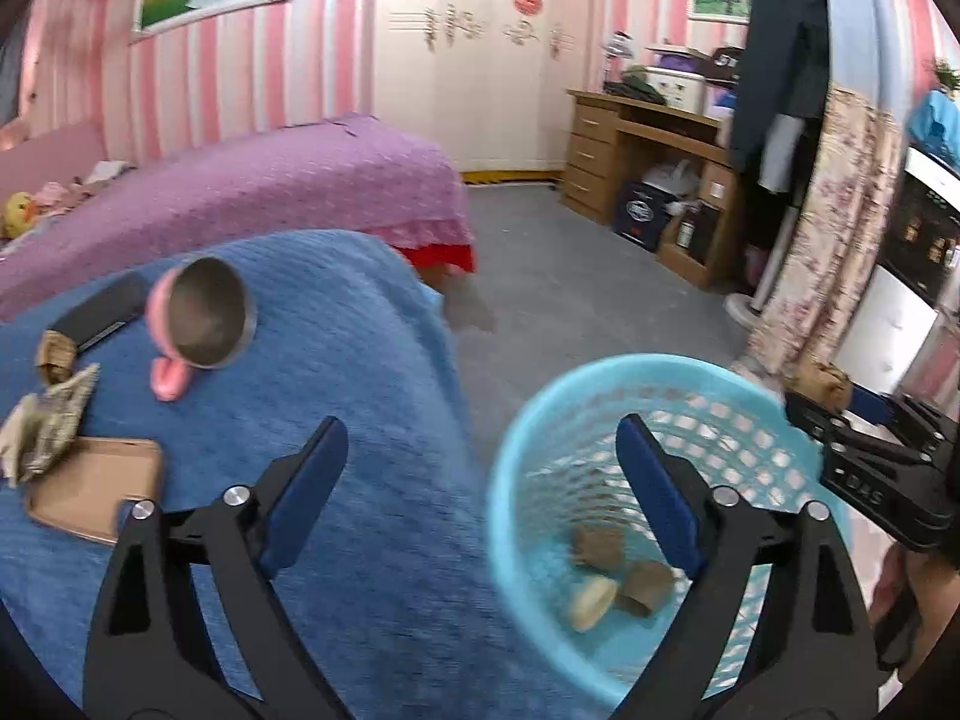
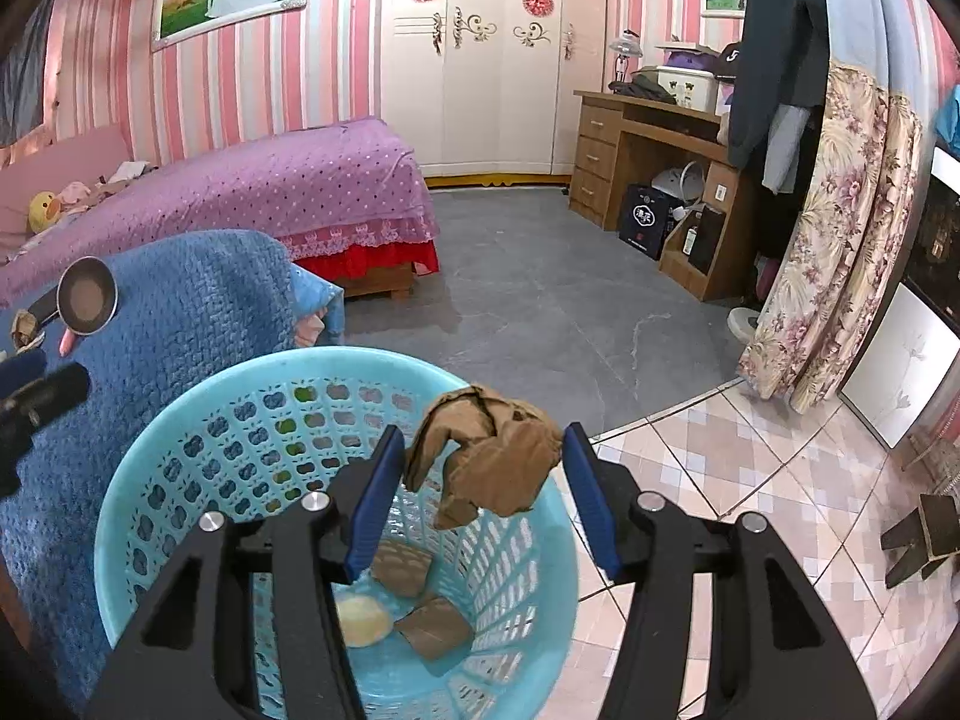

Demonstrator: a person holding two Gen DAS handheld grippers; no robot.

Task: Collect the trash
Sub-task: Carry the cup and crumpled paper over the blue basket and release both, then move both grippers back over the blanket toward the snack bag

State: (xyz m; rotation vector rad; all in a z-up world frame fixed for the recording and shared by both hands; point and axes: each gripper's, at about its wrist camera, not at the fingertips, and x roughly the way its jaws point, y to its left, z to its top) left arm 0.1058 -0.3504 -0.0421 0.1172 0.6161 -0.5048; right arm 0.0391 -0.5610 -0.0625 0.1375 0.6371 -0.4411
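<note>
Crumpled brown paper [image 2: 489, 456] pinched in right gripper [image 2: 480, 483], above blue basket [image 2: 180, 420]

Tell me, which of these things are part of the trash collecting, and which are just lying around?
Part of the job:
- blue basket with scraps already inside
- crumpled brown paper held in the right gripper
- open left gripper
- crumpled paper scraps on the blue blanket

Just lying about:
- pink metal cup
- purple bed
- wooden desk
- floral curtain
</note>
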